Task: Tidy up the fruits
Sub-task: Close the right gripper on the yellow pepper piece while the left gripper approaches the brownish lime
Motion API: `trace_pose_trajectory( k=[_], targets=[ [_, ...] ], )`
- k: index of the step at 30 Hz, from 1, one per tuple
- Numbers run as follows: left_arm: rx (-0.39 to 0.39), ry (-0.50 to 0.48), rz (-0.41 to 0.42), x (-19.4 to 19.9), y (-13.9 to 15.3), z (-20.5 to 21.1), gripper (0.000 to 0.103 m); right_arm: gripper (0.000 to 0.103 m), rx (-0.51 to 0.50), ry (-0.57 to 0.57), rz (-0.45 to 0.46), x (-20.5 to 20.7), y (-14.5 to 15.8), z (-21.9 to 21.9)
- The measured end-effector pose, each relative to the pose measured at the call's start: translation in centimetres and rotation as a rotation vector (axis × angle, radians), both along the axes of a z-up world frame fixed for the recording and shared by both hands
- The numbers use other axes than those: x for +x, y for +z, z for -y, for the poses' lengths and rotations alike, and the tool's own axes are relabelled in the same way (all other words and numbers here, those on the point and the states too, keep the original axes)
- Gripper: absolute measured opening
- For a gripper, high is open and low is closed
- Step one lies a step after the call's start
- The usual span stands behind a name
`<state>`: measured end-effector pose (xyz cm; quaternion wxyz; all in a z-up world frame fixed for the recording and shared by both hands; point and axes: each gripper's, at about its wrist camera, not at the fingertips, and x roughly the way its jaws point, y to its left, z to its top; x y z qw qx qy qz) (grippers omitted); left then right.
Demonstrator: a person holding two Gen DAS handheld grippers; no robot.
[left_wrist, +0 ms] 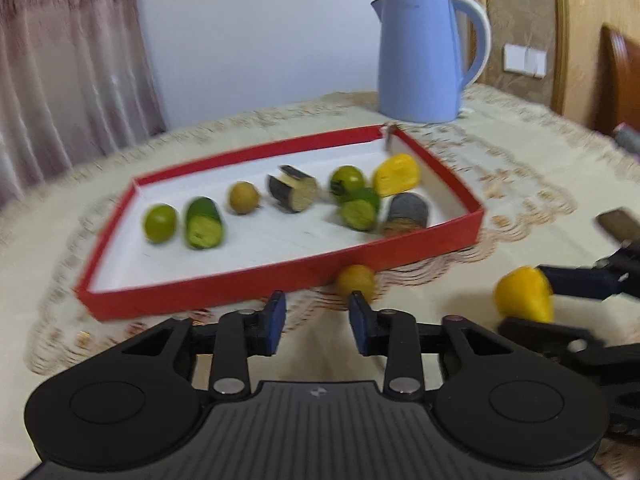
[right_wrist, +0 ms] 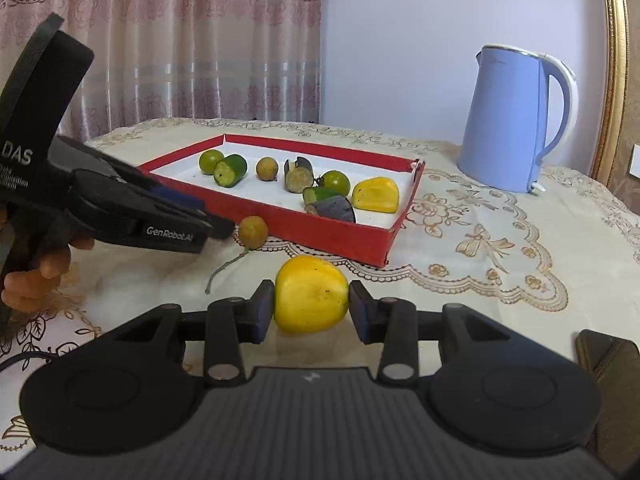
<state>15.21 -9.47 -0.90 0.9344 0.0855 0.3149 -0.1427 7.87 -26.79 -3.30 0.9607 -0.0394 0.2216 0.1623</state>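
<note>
My right claw [right_wrist: 311,307] grips a yellow fruit piece [right_wrist: 310,295], one pad pressed on each side of it, just above the tablecloth [right_wrist: 480,280]; the same piece shows at the right of the left view, clamped between dark fingers. My left claw [left_wrist: 318,322] has nothing between its pads; its jaws stand partly apart with a clear gap. It points at a small brown fruit [left_wrist: 355,282] that sits on the cloth, touching or just beside the near wall of the red tray [left_wrist: 280,276]; in the right view that fruit lies just off the left claw's tip, with a thin stem trailing toward me. A hand [right_wrist: 28,276] wraps the left claw's handle at the left edge.

Inside the white-floored tray lie, from left to right, a green round fruit [right_wrist: 211,161], a cucumber chunk [right_wrist: 230,171], a brown round fruit [right_wrist: 267,168], a dark eggplant chunk [right_wrist: 298,175], another green round fruit [right_wrist: 335,182], a second cucumber chunk [right_wrist: 320,194] touching a second eggplant chunk [right_wrist: 334,209], and a second yellow piece [right_wrist: 376,195] near the right wall.

A blue kettle [right_wrist: 516,120] stands beyond the tray, to its right; a patterned curtain [right_wrist: 160,40] hangs behind the table.
</note>
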Motion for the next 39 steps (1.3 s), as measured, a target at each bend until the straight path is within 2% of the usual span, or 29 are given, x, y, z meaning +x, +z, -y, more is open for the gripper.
trace_pose_trajectory(
  k=[2,4,7,10,12,16,18,22,24,27,29,31,34,39],
  targets=[
    [-0.021,0.000,0.013,-0.1,0.2,0.0,0.072,0.038,0.009,-0.003,-0.006,0.1,0.0,0.2],
    [-0.018,-0.005,0.049,-0.2,0.5,0.3,0.084,0.038,0.014,0.001,-0.008,0.2,0.0,0.3],
    [-0.024,-0.038,0.066,0.0,1.1,1.2,0.085,0.038,0.020,0.004,-0.007,0.2,-0.1,0.3],
    [0.043,-0.013,0.044,1.1,0.8,2.5,0.085,0.038,0.030,-0.001,-0.007,0.2,0.0,0.5],
    [0.084,0.008,0.051,1.4,0.6,2.9,0.082,0.038,0.030,-0.004,-0.004,0.1,0.0,0.5],
    [0.167,0.027,0.096,1.3,0.2,3.9,0.063,0.038,0.033,-0.003,-0.010,0.2,0.0,0.5],
    [0.178,0.022,0.101,0.8,0.2,3.9,0.063,0.038,0.039,-0.004,-0.007,0.1,0.0,0.6],
    [0.119,0.014,0.077,-0.3,0.0,3.3,0.063,0.038,0.044,-0.005,-0.011,0.2,0.0,0.8],
    [0.118,0.015,0.055,-0.3,-0.5,3.3,0.062,0.038,0.041,-0.006,-0.008,0.2,0.0,0.7],
    [0.125,0.021,0.028,0.5,-0.9,3.7,0.047,0.038,0.041,-0.011,-0.008,0.2,0.0,0.7],
    [0.090,0.013,-0.013,1.4,-0.9,3.7,0.029,0.038,0.047,-0.013,-0.007,0.1,0.0,0.8],
    [0.026,0.017,-0.054,2.1,-0.9,3.1,0.023,0.038,0.054,-0.015,-0.007,0.1,0.0,0.9],
    [-0.011,0.047,-0.061,1.7,-0.8,2.0,0.023,0.038,0.056,-0.012,-0.008,0.1,0.0,0.9],
    [0.009,0.106,-0.018,-0.7,-0.7,-1.3,0.023,0.038,0.025,0.038,-0.018,0.2,0.2,-0.4]
  ],
)
